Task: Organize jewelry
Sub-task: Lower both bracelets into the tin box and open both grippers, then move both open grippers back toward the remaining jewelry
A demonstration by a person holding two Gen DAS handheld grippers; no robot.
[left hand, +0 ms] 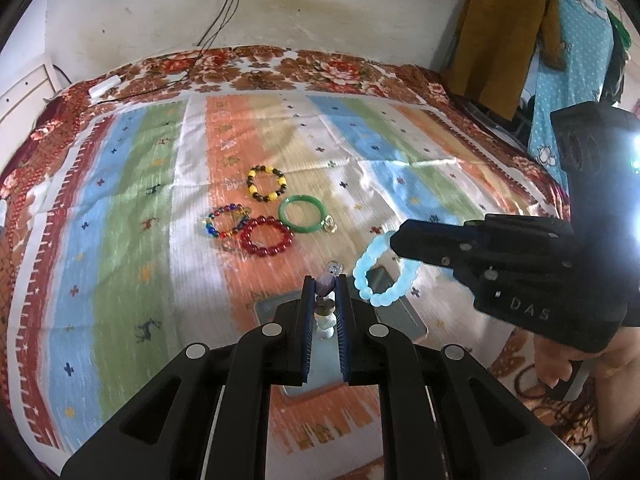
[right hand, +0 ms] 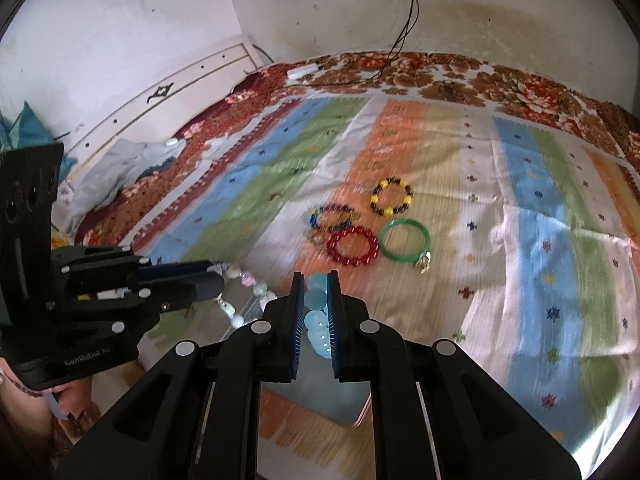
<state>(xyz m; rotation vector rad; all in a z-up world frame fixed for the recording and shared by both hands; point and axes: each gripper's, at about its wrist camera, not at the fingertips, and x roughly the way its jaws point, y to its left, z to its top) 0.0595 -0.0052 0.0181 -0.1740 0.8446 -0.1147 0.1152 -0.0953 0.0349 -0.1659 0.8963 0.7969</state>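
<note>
My left gripper [left hand: 325, 282] is shut on a pastel bead bracelet [left hand: 326, 312], which hangs between its fingers; it also shows in the right wrist view [right hand: 244, 284]. My right gripper [right hand: 316, 280] is shut on a light blue bead bracelet [right hand: 316, 320], seen as a ring in the left wrist view [left hand: 384, 270]. Both are held above a grey tray [left hand: 400, 308]. Farther out on the striped cloth lie a yellow-and-brown bead bracelet [left hand: 266, 183], a multicolour bead bracelet [left hand: 225, 221], a red bead bracelet [left hand: 266, 237] and a green bangle [left hand: 301, 214].
The striped cloth [left hand: 140, 200] lies on a floral bedspread [left hand: 320, 66]. A white charger with black cables [left hand: 105, 85] lies at the far edge by the wall. Clothes [left hand: 520, 40] hang at the right. A small ring [left hand: 227, 245] lies by the red bracelet.
</note>
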